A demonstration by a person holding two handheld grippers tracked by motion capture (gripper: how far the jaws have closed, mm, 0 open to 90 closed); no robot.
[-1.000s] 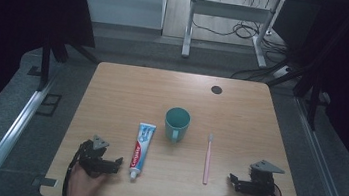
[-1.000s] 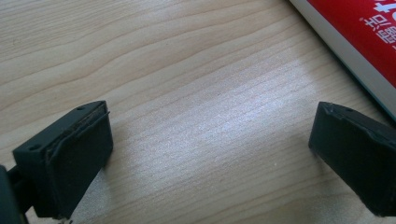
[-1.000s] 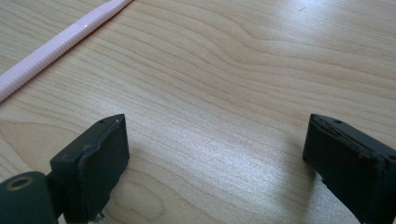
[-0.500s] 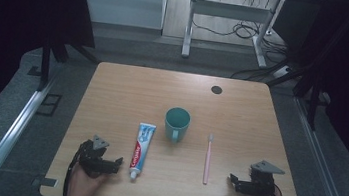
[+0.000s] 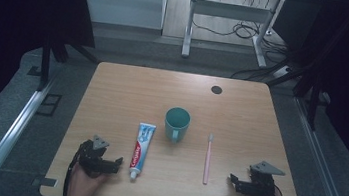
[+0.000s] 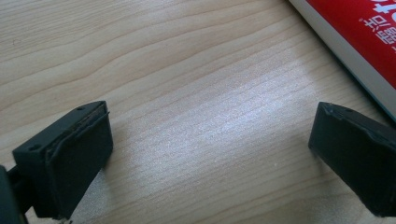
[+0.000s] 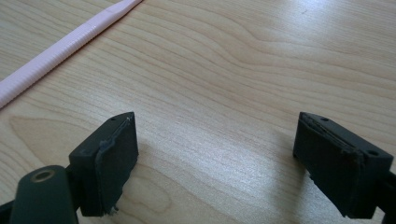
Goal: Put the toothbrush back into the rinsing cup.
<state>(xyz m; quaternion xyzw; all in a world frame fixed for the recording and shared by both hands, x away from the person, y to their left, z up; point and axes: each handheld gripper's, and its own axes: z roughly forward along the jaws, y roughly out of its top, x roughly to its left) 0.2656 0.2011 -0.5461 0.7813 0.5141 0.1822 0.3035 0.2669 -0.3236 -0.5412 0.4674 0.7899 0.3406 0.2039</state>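
High view looks down on a wooden tabletop point(image 5: 128, 87) with four things on it: a toothpaste tube point(image 5: 141, 144), a teal cup point(image 5: 177, 123), a pink toothbrush point(image 5: 208, 158) and a small dark disc point(image 5: 216, 89) near the far right corner. The left gripper point(image 5: 113, 163) rests on the near left part of the tabletop, held by a hand point(image 5: 82, 182) coming in from the bottom edge, and it lies just beside the tube's capped end, not touching it. The right gripper point(image 5: 234, 181) rests on the near right part, near the toothbrush handle's near end but apart from it. The tube lies lengthwise with its cap toward the person, left of the cup; the cup stands upright in the middle, its handle toward the near side; the toothbrush lies straight to the right of the cup, bristles at the far end. Left gripper view shows its fingers point(image 6: 70, 163) spread wide over bare wood, with the tube's red side point(image 6: 355, 37) at the upper right. Right gripper view shows fingers point(image 7: 109, 158) also spread, having just been closing a little with nothing between them, and the toothbrush handle point(image 7: 60, 46) running across the upper left.
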